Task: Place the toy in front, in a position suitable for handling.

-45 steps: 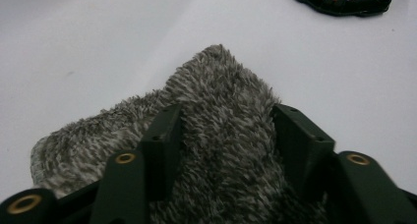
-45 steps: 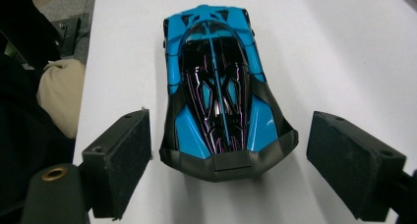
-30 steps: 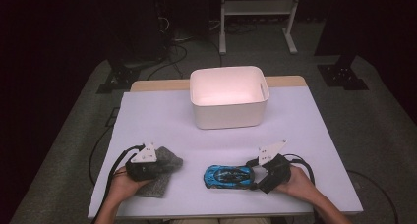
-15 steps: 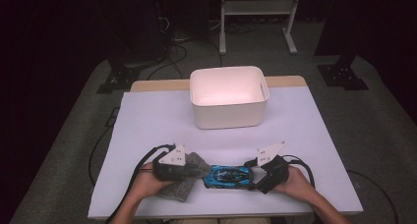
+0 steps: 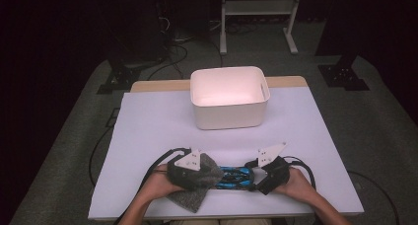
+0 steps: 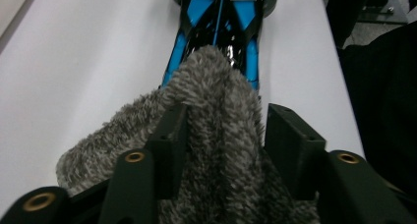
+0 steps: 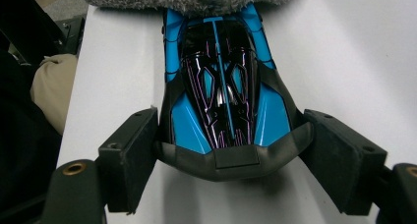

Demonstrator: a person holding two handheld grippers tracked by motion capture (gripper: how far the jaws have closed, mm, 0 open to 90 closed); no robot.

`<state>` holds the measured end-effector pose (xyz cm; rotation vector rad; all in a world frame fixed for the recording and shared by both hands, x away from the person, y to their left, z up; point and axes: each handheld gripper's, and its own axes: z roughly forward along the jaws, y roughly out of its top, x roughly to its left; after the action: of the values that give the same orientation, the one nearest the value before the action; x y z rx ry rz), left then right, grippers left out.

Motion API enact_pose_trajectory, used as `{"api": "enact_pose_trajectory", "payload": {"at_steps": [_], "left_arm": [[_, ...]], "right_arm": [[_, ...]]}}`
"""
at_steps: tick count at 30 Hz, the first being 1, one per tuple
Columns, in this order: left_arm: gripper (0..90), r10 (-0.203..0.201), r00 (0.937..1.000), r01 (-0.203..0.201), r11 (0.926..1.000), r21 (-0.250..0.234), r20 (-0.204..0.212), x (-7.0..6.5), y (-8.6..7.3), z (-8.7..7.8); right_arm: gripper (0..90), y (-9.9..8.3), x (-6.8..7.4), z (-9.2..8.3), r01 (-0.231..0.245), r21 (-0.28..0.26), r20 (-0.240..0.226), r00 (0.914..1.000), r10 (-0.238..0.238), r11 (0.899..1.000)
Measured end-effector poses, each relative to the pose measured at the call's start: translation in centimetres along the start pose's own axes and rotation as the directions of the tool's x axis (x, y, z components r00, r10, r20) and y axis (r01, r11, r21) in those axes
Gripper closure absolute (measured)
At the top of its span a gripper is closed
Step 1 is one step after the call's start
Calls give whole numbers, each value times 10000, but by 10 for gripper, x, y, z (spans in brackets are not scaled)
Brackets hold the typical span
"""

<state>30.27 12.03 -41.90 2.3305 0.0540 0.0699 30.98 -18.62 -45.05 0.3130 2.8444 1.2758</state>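
The left gripper (image 5: 209,169) has carried the grey fluffy cloth (image 6: 216,135) across the tabletop (image 5: 148,131), and now it sits right up against the blue toy car (image 7: 223,91). A second ago that cloth was well off to the side; now its front edge drapes over the end of the car farthest from the right gripper (image 5: 256,178). The left gripper's jaws have just been opening. In the left gripper view the cloth bulges between them, one jaw sunk into the pile and the other standing a little apart from it, so the grip looks loosened rather than firm.

The right gripper hasn't budged. Its jaws bracket the car's near end, one at each corner. They look to touch the bodywork on both sides, pinning the car steady, though how hard they press is not clear.

My read: the car is being held while the cloth is brought in to wipe or cover it. With the cloth arrived and the jaws easing, the contact stage looks begun. The white bin (image 5: 229,97) waits ahead of both grippers, well apart.
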Motion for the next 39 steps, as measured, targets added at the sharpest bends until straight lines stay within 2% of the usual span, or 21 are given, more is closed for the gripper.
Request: {"api": "enact_pose_trajectory", "payload": {"at_steps": [4,10,16,17,18,20,24,29,31,33,34,37,39], "left_arm": [[455,-2,10000,2,9998,-207,-3,2,4,-3],[452,52,10000,-53,9996,261,13,7,8,13],[590,72,9999,-69,9994,350,-100,10,10,18],[624,152,9998,-148,9990,429,-88,10,11,19],[710,199,9998,-195,9990,410,-95,10,11,21],[756,281,9996,-279,9990,354,-69,11,12,21],[776,299,9995,-299,9995,27,134,9,17,21],[781,533,9984,-535,9985,105,167,8,21,22],[784,561,9981,-567,9982,217,257,8,19,19],[787,599,9981,-604,9973,422,129,7,15,16],[787,586,9983,-586,9962,643,11,7,6,10],[787,414,9990,-399,9957,841,-170,6,-8,-1],[786,325,9992,-302,9954,914,-234,5,-13,-4]], "right_arm": [[224,0,0,0,6,-19,-18,10000,-6,10000],[202,1,1,2,87,55,-4,10000,-87,9999],[220,1,0,6,243,59,0,9997,-243,9997],[220,1,0,6,248,48,-8,9997,-248,9997],[219,2,1,8,274,25,19,9996,-274,9996],[220,3,1,9,330,46,30,9995,-330,9994],[221,4,0,11,346,-22,-29,9994,-346,9994],[223,8,1,16,461,13,-48,9989,-461,9989],[224,8,1,16,471,13,-49,9989,-471,9989],[224,8,1,15,462,30,-57,9989,-462,9989],[224,8,1,15,489,24,-37,9988,-489,9988],[224,8,1,15,540,45,-14,9985,-540,9985],[224,8,1,15,535,58,-6,9986,-535,9986]]}}
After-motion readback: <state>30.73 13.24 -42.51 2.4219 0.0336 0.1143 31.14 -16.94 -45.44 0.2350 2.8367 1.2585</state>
